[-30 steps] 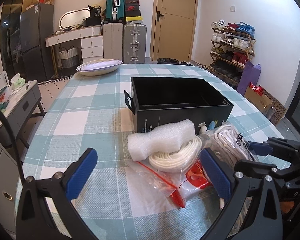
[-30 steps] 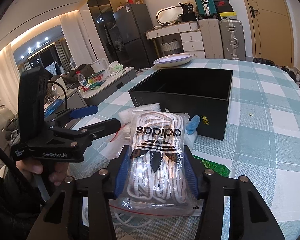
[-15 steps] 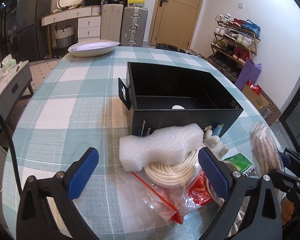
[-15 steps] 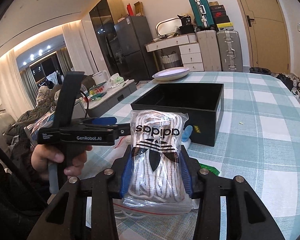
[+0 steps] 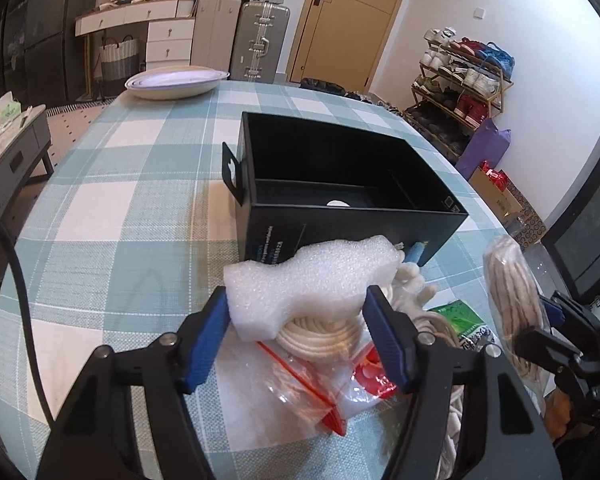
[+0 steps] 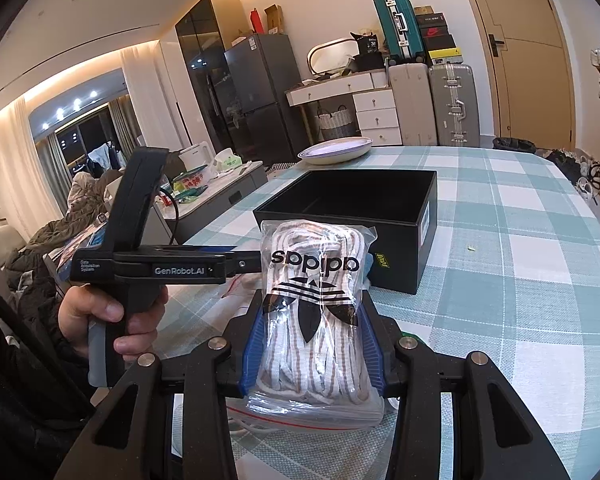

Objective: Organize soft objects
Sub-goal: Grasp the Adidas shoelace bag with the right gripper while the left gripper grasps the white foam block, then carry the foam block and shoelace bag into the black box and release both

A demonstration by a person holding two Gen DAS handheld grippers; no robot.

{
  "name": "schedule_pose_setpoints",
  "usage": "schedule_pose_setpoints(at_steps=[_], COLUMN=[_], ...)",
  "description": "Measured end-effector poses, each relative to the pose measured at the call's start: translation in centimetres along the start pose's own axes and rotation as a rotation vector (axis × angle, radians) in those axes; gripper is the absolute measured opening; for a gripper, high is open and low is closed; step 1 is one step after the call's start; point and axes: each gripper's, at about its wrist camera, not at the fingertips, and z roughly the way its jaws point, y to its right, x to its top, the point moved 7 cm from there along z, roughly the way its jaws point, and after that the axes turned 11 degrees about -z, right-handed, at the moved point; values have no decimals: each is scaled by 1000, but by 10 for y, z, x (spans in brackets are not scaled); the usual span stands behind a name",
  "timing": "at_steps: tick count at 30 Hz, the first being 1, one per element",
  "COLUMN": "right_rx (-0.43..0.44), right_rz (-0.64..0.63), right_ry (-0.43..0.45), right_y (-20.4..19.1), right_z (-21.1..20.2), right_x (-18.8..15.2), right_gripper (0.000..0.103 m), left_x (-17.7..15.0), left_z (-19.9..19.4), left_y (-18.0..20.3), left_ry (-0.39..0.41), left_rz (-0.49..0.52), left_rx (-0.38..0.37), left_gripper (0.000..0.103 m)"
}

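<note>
A white foam block (image 5: pixel 312 276) lies on a coil of white cord (image 5: pixel 320 332) in front of the black box (image 5: pixel 340 224). My left gripper (image 5: pixel 296 300) is closing its jaws around the foam, and both blue pads touch its ends. My right gripper (image 6: pixel 312 320) is shut on a clear bag of white laces (image 6: pixel 312 292) and holds it above the table; the same bag (image 5: pixel 508 280) shows at the right of the left wrist view. The black box (image 6: pixel 352 208) is open, with only a small white disc inside.
A clear zip bag with a red strip (image 5: pixel 300 380), a red packet (image 5: pixel 372 372), a green packet (image 5: pixel 456 320) and a white glove (image 5: pixel 412 288) lie around the cord. A white dish (image 5: pixel 176 80) sits at the table's far end. A hand (image 6: pixel 100 312) grips the left tool.
The left jaws have closed from wide open onto the foam block's ends, and the left view has tipped down. The right gripper has lifted the lace bag slightly off the pile.
</note>
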Motion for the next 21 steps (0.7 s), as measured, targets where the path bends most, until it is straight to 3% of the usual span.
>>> schedule_pose_setpoints(at_steps=[8, 21], right_rx=[-21, -67], right_rz=[24, 47], right_ry=[54, 153], right_y=[4, 25], right_z=[-18, -48], right_x=[12, 68], right_gripper=[43, 43], left_x=[6, 38], left_z=[-37, -85], left_y=[7, 15], left_ry=[71, 220], left_rz=[31, 107], left_rx=[-7, 39], left_gripper=[67, 67])
